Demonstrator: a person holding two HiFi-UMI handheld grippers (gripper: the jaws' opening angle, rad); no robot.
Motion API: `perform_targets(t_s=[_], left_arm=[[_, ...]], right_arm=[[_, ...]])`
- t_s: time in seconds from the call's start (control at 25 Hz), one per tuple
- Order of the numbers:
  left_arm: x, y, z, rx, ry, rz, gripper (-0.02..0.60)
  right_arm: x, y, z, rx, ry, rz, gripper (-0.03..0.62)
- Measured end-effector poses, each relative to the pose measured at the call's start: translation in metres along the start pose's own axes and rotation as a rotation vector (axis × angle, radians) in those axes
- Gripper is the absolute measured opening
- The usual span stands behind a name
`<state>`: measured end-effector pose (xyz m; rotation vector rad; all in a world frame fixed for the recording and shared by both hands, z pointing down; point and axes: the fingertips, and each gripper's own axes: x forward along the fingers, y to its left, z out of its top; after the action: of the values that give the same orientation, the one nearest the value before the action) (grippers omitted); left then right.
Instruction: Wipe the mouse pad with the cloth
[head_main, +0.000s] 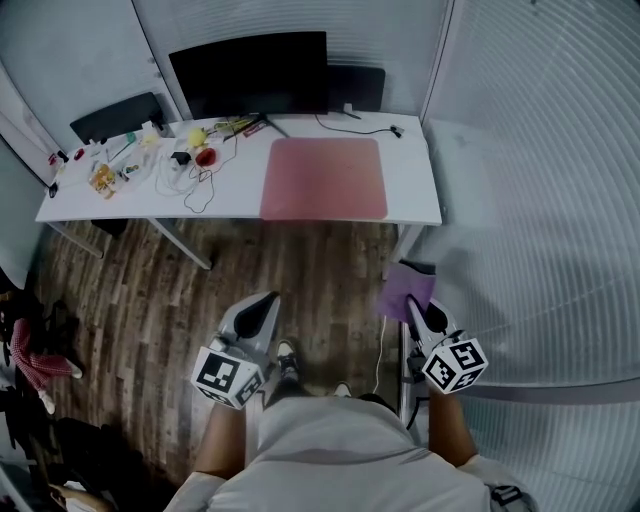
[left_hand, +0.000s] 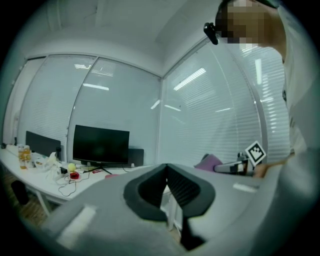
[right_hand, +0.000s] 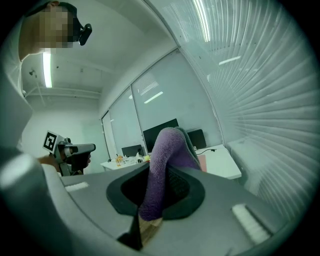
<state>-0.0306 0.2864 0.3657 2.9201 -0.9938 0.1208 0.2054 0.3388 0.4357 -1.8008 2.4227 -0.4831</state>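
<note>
Left tongs (left_hand: 166, 170) first: the two black pads meet at their tips, clenched on nothing at all. Right tongs (right_hand: 159, 192) are clamped on the one purple cloth (right_hand: 162, 165), which rises from between the pads and folds over at its top.

From the head view, both tools are held low in front of the person, over the wooden floor (head_main: 150, 290) and well back from the white desk (head_main: 410, 180). The cloth juts out ahead of the right tongs, near the desk's right leg and well apart from the desktop.

One pink mouse pad (head_main: 323, 178) lies flat on the right half of the desk, its near edge running along the desk's front edge. Nothing is touching it.

Counting up: two tongs, two marker cubes, one on the left tool (head_main: 228, 377) and one on the right (head_main: 455, 364). Their black-and-white squares are the only print clear enough to make out, and they are patterns, not letters.

One black monitor (head_main: 250, 72) stands at the back of the desk, screen dark. One black chair (head_main: 118, 118) sits behind the left end.

The left half of the desk carries small clutter: one yellow ball (head_main: 197, 135), one red item (head_main: 205, 156), loose white cables (head_main: 200, 185) and some bottles too small to count or read. One black cable (head_main: 360, 130) trails behind the pad.
</note>
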Motion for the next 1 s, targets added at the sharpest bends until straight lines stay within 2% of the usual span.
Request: perform_targets(t_s=[0.16,0.32,0.56,0.8,1.0], left_arm=[[0.015,0.033,0.001,0.026,-0.008,-0.005,0.002],[0.023,0.081,0.007,0.016,-0.021,-0.011,0.002],[0.029,0.168,0.018,0.02,-0.04,-0.016,0.002],[0.027,0.231,0.016,0.011,-0.036,-0.067,0.002],[0.02,0.286,0.003,-0.015,-0.014,-0.067,0.002]], right_arm=[[0.035,0.0,0.009,-0.028,-0.005,-0.014,0.049],[0.08,0.008,0.024,-0.054,-0.011,-0.038,0.049],[0.164,0.052,0.037,-0.132,0.019,-0.024,0.049],[0.229,0.082,0.044,-0.131,0.042,-0.046,0.049],[0.278,0.108,0.036,-0.135,0.078,-0.051,0.049]])
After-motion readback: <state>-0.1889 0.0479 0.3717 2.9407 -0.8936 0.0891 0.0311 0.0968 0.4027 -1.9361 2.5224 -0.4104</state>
